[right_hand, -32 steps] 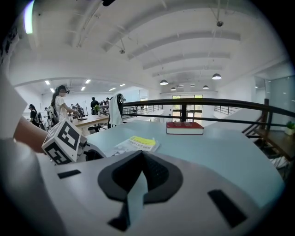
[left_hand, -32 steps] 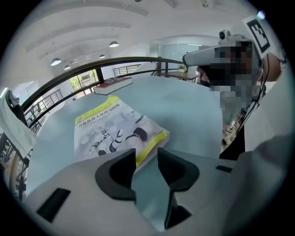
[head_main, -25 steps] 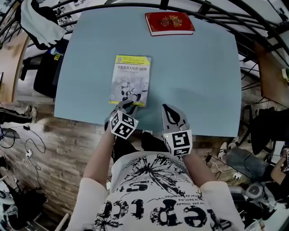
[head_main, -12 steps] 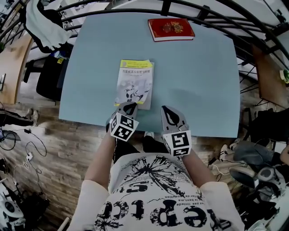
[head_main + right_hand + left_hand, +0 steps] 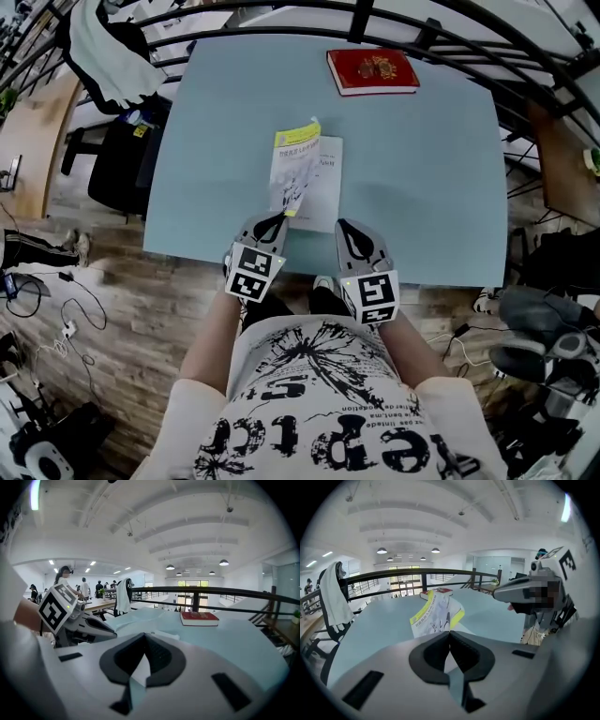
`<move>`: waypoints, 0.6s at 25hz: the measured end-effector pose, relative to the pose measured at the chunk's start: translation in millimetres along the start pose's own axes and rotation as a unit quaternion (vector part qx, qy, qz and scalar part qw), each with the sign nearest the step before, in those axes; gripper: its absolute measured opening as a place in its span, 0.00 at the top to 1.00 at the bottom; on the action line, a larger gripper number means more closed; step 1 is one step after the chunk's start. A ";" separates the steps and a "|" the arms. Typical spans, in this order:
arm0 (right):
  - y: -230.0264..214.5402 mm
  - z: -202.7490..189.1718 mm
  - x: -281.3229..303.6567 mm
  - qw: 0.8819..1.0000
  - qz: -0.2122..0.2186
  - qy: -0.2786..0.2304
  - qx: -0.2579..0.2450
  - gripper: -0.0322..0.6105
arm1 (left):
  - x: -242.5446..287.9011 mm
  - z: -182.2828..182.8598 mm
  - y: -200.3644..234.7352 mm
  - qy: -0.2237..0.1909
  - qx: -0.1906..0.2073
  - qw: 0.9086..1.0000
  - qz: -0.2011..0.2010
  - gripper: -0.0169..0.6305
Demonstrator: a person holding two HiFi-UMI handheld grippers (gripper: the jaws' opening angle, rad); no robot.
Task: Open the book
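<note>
I have the left gripper (image 5: 279,217) with its jaws pinched tight on the near edge of the front cover (image 5: 292,164), which stands raised off the pages. The book (image 5: 319,183) lies on the table (image 5: 422,169), well nearer me than the red book (image 5: 372,71) and left of it. My right gripper (image 5: 349,225) hovers nearer still, jaws together and empty.

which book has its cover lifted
The yellow-covered book near the front edge, cover pinched up by the left claw; the red book lies shut.
</note>
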State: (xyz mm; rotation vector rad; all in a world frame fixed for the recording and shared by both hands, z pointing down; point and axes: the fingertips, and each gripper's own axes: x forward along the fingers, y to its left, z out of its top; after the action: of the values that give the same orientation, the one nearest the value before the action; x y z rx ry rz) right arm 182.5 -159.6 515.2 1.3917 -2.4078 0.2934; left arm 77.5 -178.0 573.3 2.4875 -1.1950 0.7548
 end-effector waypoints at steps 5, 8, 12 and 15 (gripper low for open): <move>26.9 19.2 14.2 1.000 -0.002 -0.018 0.000 0.93 | -26.0 -7.8 32.0 -0.014 -0.039 0.999 0.004 0.95; 44.8 33.9 20.5 0.999 0.002 -0.041 0.000 0.93 | -38.5 -17.4 54.2 -0.010 -0.046 0.999 0.016 0.95; 62.6 50.1 25.8 0.998 0.000 -0.062 -0.006 0.93 | -50.2 -33.4 83.0 -0.008 -0.069 0.997 0.032 0.94; 74.0 58.0 28.9 0.998 -0.008 -0.069 -0.010 0.93 | -55.9 -50.2 101.6 0.001 -0.087 0.996 0.036 0.94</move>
State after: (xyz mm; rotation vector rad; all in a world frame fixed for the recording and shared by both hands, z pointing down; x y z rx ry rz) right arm 93.9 -165.7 472.8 1.4648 -2.5007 0.1744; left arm -48.2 -182.2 585.6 2.3126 -1.2965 0.6404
